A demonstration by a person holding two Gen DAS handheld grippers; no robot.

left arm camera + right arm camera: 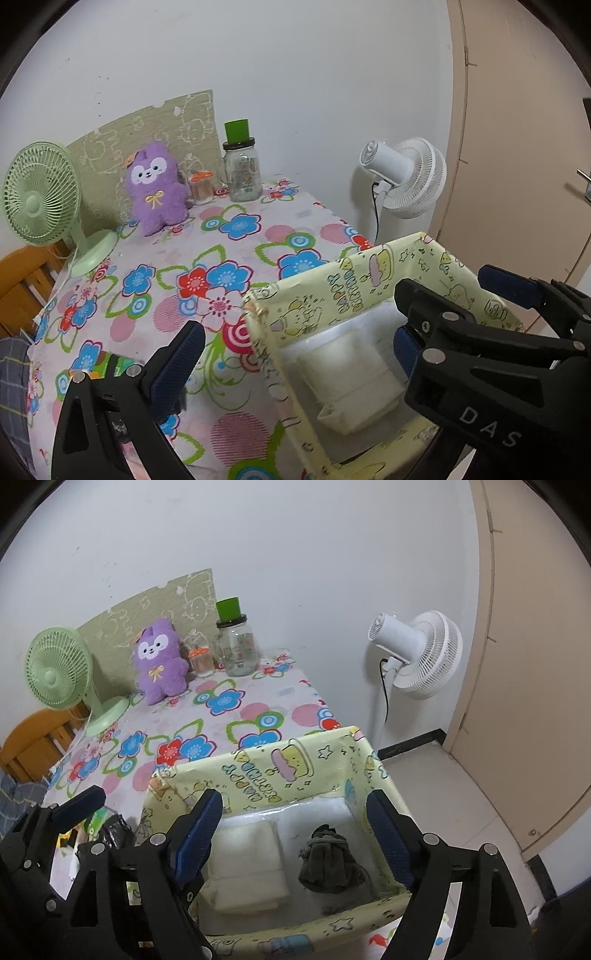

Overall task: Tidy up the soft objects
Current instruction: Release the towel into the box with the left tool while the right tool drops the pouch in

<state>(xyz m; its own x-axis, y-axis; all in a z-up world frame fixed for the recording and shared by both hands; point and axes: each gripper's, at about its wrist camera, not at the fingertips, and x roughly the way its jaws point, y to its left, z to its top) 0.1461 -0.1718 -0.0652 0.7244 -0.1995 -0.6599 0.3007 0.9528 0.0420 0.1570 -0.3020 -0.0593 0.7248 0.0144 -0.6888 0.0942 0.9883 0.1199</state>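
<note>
Grey crumpled cloth (pixel 328 860) lies in the yellow paper-lined box (pixel 258 771), beside a folded white cloth (pixel 247 864), directly beneath the right gripper (pixel 295 845), whose fingers stand wide and empty; left gripper (pixel 295 365), also wide, straddles the box's left wall.

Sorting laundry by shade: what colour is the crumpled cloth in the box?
Dark grey cloth, beside a folded white towel; clearest in the right wrist view.

"HAPPY BIRTHDAY" is printed on the yellow box's (pixel 343 291) inner wall; "DAS" marks the right hand-held gripper (pixel 436 310).
</note>
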